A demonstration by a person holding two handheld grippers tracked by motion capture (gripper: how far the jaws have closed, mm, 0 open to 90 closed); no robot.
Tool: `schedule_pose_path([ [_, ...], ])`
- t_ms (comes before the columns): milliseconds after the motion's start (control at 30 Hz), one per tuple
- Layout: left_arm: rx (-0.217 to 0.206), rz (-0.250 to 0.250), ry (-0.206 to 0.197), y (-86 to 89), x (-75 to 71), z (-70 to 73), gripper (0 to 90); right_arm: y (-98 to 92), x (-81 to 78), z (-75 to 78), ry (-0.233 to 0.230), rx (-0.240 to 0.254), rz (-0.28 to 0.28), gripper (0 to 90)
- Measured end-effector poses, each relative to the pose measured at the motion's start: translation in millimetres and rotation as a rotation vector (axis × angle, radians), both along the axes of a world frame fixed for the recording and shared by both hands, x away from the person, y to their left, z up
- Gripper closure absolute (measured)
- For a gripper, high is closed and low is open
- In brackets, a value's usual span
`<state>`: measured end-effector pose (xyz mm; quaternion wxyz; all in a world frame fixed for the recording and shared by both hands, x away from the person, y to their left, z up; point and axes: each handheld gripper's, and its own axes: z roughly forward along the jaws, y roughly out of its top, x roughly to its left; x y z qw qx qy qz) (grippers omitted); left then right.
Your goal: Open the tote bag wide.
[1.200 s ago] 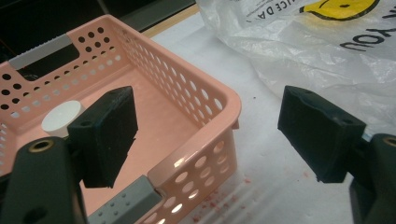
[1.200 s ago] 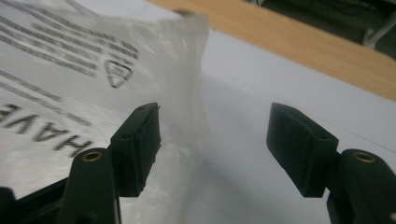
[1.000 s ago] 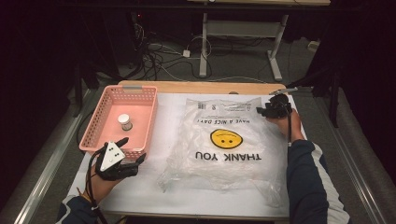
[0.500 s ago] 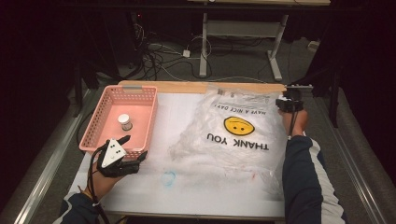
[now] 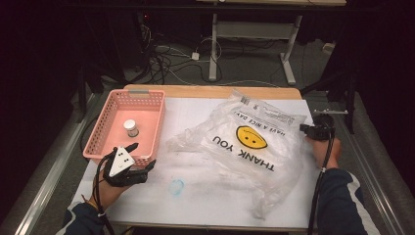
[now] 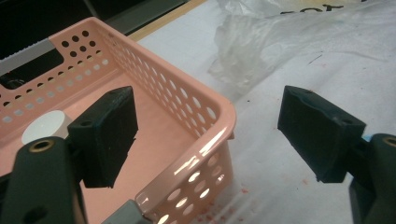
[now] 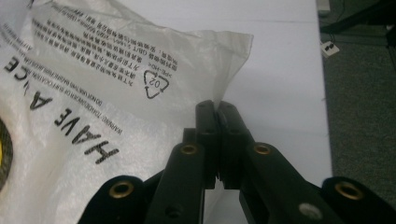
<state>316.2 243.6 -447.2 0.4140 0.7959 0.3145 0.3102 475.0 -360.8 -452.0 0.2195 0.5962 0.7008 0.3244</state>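
Observation:
A clear plastic bag (image 5: 249, 147) with a yellow smiley and "THANK YOU" print lies crumpled across the white table (image 5: 195, 200). At the table's right edge my right gripper (image 5: 309, 130) is shut on the bag's border. In the right gripper view the jaws (image 7: 218, 109) meet on the thin edge of the bag (image 7: 116, 79), next to its recycling mark. My left gripper (image 5: 143, 155) is open at the front right corner of the pink basket (image 5: 100, 137). In the left gripper view that corner of the basket (image 6: 205, 135) lies between the wide-apart pads (image 6: 112, 133). A small white-capped jar (image 5: 130, 127) stands in the basket.
A blue smudge (image 5: 177, 186) marks the table near its front. Metal rails (image 5: 44, 191) run along both sides of the table. Cables (image 5: 171, 58) and the legs of another table (image 5: 288, 54) lie on the floor beyond the far edge.
The right gripper shut on the bag's edge and moved right, dragging the bag and turning it askew. The left gripper stayed by the basket.

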Motion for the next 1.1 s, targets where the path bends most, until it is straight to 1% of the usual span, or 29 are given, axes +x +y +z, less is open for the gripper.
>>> schedule_pose_path([
  [67,-0.007,0.01,0.015,0.8,-0.3,-0.5,19.4,5.2,-10.0,-1.3,-0.013,-0.022,0.03,86.9],
  [133,-0.009,0.013,0.013,1.3,-0.9,0.0,19.3,9.1,-17.8,-0.1,-0.023,-0.043,0.046,83.1],
  [200,-0.009,0.014,0.009,1.1,-1.6,0.8,19.4,11.8,-24.3,4.6,-0.044,-0.062,0.061,77.7],
  [233,-0.008,0.014,0.007,0.8,-2.0,1.0,19.4,11.8,-24.3,4.6,-0.044,-0.062,0.061,77.7],
  [267,-0.006,0.014,0.005,0.6,-2.6,1.2,19.3,12.8,-27.7,7.0,-0.061,-0.068,0.073,72.5],
  [300,-0.005,0.014,0.003,0.7,-3.2,1.5,19.3,15.2,-35.4,13.5,-0.093,-0.08,0.082,62.3],
  [367,-0.004,0.015,0.001,1.0,-4.2,1.9,19.4,19.0,-44.9,24.8,-0.145,-0.097,0.09,55.2],
  [400,0.002,0.012,-0.013,1.6,-4.1,2.5,19.4,19.0,-44.9,24.8,-0.145,-0.097,0.09,55.2],
  [433,0.0,0.015,-0.012,1.9,-4.8,2.6,19.4,22.0,-50.3,32.4,-0.184,-0.098,0.104,54.6],
  [467,-0.004,0.019,-0.002,1.8,-5.9,2.4,19.3,32.4,-62.6,48.1,-0.247,-0.083,0.159,52.0],
  [500,-0.003,0.02,-0.003,2.1,-6.4,2.4,19.3,32.4,-62.6,48.1,-0.247,-0.083,0.159,52.0],
  [533,-0.003,0.021,-0.003,2.6,-6.7,2.6,19.4,40.3,-68.0,55.1,-0.264,-0.081,0.196,50.4],
  [567,-0.006,0.021,-0.003,2.7,-6.8,2.5,19.3,61.3,-77.2,65.1,-0.276,-0.056,0.312,49.8],
  [600,-0.004,0.022,-0.002,2.6,-6.8,2.5,19.4,61.3,-77.2,65.1,-0.276,-0.056,0.312,49.8],
  [633,-0.002,0.022,-0.003,2.3,-6.9,2.5,19.4,74.7,-81.1,67.6,-0.271,-0.062,0.376,48.8],
  [700,-0.001,0.021,-0.002,1.6,-7.4,2.6,19.4,104.5,-87.5,67.9,-0.26,-0.073,0.512,47.8],
  [733,0.001,0.021,-0.003,1.1,-7.7,2.6,19.4,136.1,-93.0,63.2,-0.23,-0.098,0.635,46.2],
  [767,0.002,0.018,-0.002,0.7,-8.0,2.5,19.4,151.8,-95.8,59.7,-0.213,-0.112,0.702,44.8],
  [800,0.003,0.017,-0.001,0.3,-8.2,2.3,19.4,151.8,-95.8,59.7,-0.213,-0.112,0.702,44.8],
  [833,0.01,0.014,-0.012,0.1,-7.6,2.3,19.4,180.2,-100.2,50.7,-0.173,-0.127,0.816,43.9],
  [867,0.013,0.013,-0.011,-0.1,-7.7,2.1,19.4,192.7,-101.8,45.2,-0.148,-0.134,0.86,42.4],
  [900,0.014,0.01,-0.009,-0.4,-7.8,1.8,19.4,192.7,-101.8,45.2,-0.148,-0.134,0.86,42.4],
  [933,0.016,0.009,-0.007,-0.6,-8.1,1.5,19.4,214.6,-104.0,33.6,-0.104,-0.191,0.929,38.6],
  [967,0.018,0.009,-0.007,-0.8,-8.5,1.2,19.4,214.6,-104.0,33.6,-0.104,-0.191,0.929,38.6],
  [1000,0.019,0.009,-0.006,-0.7,-9.0,1.1,19.4,230.4,-104.5,22.5,-0.051,-0.199,0.972,37.2],
  [1033,0.018,0.009,-0.006,-0.5,-9.5,1.0,19.4,230.4,-104.5,22.5,-0.051,-0.199,0.972,37.2],
  [1067,0.018,0.01,-0.004,-0.3,-9.9,0.8,19.3,236.3,-104.4,17.2,-0.031,-0.196,0.996,36.3],
  [1100,0.019,0.011,-0.005,0.0,-10.3,0.8,19.4,241.8,-103.9,11.9,-0.018,-0.216,1.009,34.4],
])
